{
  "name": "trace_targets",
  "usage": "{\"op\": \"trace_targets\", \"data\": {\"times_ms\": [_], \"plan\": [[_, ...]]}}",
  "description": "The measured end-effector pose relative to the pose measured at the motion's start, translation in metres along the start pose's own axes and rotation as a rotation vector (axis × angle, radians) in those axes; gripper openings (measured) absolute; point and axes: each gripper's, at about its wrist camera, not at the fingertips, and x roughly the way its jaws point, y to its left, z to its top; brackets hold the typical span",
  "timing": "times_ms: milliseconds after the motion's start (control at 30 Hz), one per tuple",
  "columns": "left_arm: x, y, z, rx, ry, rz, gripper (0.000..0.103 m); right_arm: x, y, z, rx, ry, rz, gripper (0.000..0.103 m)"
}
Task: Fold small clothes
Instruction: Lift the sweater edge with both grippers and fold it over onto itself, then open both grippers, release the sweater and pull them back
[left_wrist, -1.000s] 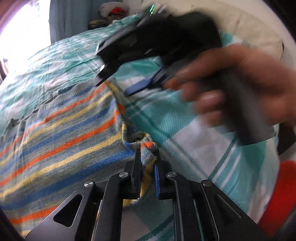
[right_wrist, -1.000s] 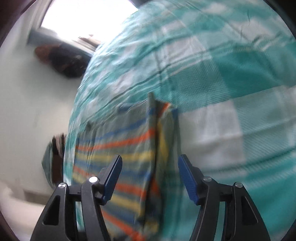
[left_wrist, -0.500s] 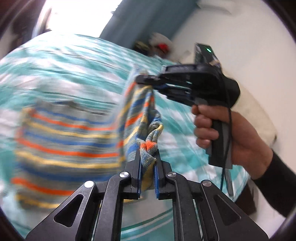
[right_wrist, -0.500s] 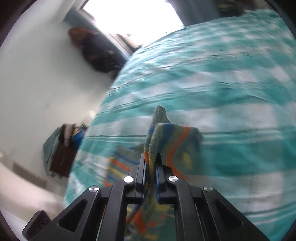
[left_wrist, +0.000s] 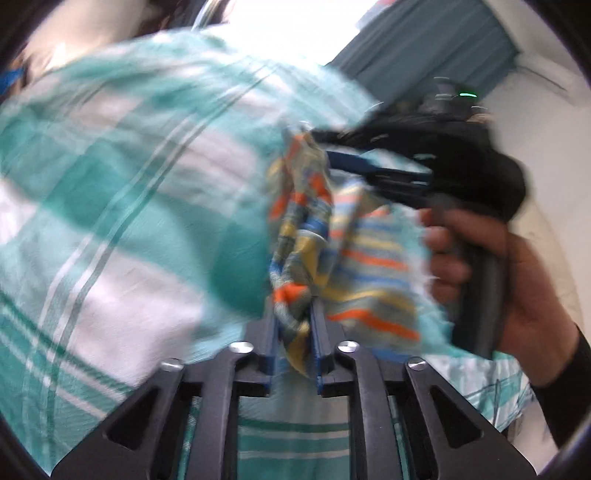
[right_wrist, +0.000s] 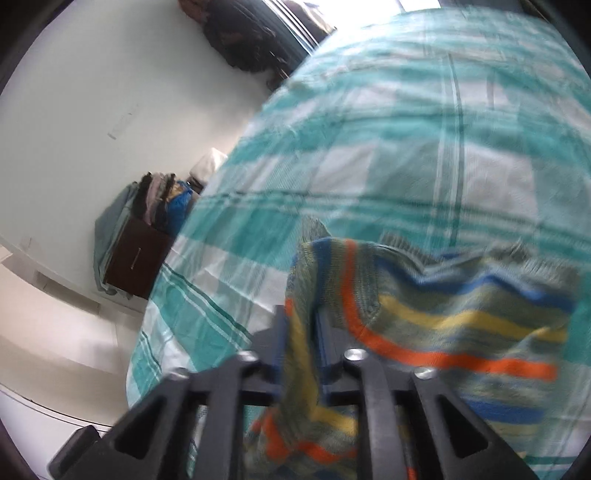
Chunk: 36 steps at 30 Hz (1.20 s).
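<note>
A small knitted garment (left_wrist: 354, 254) with orange, yellow, blue and grey stripes hangs lifted off the bed. My left gripper (left_wrist: 293, 325) is shut on one bunched edge of it. My right gripper (right_wrist: 299, 325) is shut on another edge, and the garment (right_wrist: 454, 321) drapes to its right. In the left wrist view the right gripper (left_wrist: 332, 147) shows at upper right, held by a hand (left_wrist: 517, 280), pinching the cloth's top. The picture is motion-blurred.
A bed with a teal and white checked sheet (right_wrist: 406, 155) lies under the garment; it also shows in the left wrist view (left_wrist: 129, 203). A dark bedside cabinet (right_wrist: 136, 258) with stacked clothes stands by the white wall. A teal curtain (left_wrist: 424, 51) hangs behind.
The right gripper closed on the garment's edge. Both grippers then lifted the garment off the sheet and swung it; it now hangs between them.
</note>
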Motion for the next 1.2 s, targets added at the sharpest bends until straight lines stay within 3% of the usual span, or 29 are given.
{"op": "trace_targets", "data": {"times_ms": [33, 133, 200, 300, 333, 400, 500, 533, 567, 633, 700, 733, 833, 900, 933, 967, 1033, 1067, 1133, 1200], "plan": [[-0.002, 0.01, 0.0, -0.037, 0.007, -0.004, 0.028, -0.014, -0.004, -0.004, 0.002, -0.031, 0.022, 0.048], [-0.019, 0.023, -0.003, -0.065, -0.03, -0.041, 0.04, -0.066, -0.012, -0.018, -0.062, -0.104, 0.01, 0.048], [-0.024, 0.026, -0.002, -0.057, -0.04, -0.057, 0.054, -0.101, -0.014, -0.042, -0.16, -0.108, -0.079, 0.048], [-0.022, 0.03, -0.006, -0.062, -0.022, -0.087, 0.056, -0.134, -0.006, -0.097, -0.301, -0.073, -0.201, 0.048], [-0.02, 0.031, -0.008, -0.067, -0.019, -0.087, 0.057, -0.14, -0.003, -0.12, -0.343, -0.056, -0.227, 0.051], [-0.016, 0.029, -0.013, -0.074, -0.01, -0.097, 0.057, -0.139, -0.001, -0.165, -0.393, -0.027, -0.257, 0.068], [-0.001, 0.019, -0.014, -0.05, 0.022, -0.098, 0.056, -0.115, -0.008, -0.203, -0.386, -0.008, -0.321, 0.07], [0.003, 0.014, -0.013, -0.034, 0.032, -0.089, 0.056, -0.108, -0.012, -0.206, -0.369, -0.019, -0.346, 0.062], [0.005, 0.009, -0.012, -0.02, 0.033, -0.085, 0.056, -0.105, -0.015, -0.205, -0.348, -0.067, -0.381, 0.041], [0.005, 0.002, -0.014, 0.008, 0.028, -0.072, 0.052, -0.105, -0.026, -0.201, -0.27, -0.123, -0.396, 0.015], [0.011, 0.0, -0.016, 0.046, 0.045, -0.03, 0.028, -0.105, -0.045, -0.206, -0.153, -0.132, -0.402, 0.013], [0.017, 0.0, -0.018, 0.061, 0.073, -0.009, 0.021, -0.102, -0.052, -0.211, -0.136, -0.11, -0.407, 0.012], [0.02, 0.007, -0.021, 0.07, 0.098, -0.006, 0.018, -0.101, -0.052, -0.223, -0.163, -0.068, -0.391, 0.013], [0.013, 0.011, -0.019, 0.049, 0.113, -0.013, 0.023, -0.113, -0.048, -0.224, -0.173, -0.05, -0.351, 0.03], [0.006, 0.014, -0.016, 0.033, 0.116, -0.009, 0.027, -0.121, -0.048, -0.224, -0.17, -0.047, -0.329, 0.054], [-0.004, 0.016, -0.013, 0.026, 0.099, 0.001, 0.03, -0.134, -0.048, -0.225, -0.17, -0.069, -0.326, 0.058], [-0.03, 0.016, -0.004, 0.039, 0.013, 0.038, 0.031, -0.155, -0.047, -0.222, -0.177, -0.102, -0.338, 0.056], [-0.04, 0.012, 0.003, 0.055, -0.03, 0.042, 0.031, -0.166, -0.046, -0.212, -0.179, -0.123, -0.328, 0.048], [-0.046, -0.004, 0.018, 0.093, -0.07, 0.01, 0.031, -0.178, -0.034, -0.19, -0.199, -0.16, -0.282, 0.033], [-0.038, -0.024, 0.028, 0.144, -0.079, -0.049, 0.031, -0.175, -0.02, -0.17, -0.235, -0.186, -0.229, 0.029]]}}
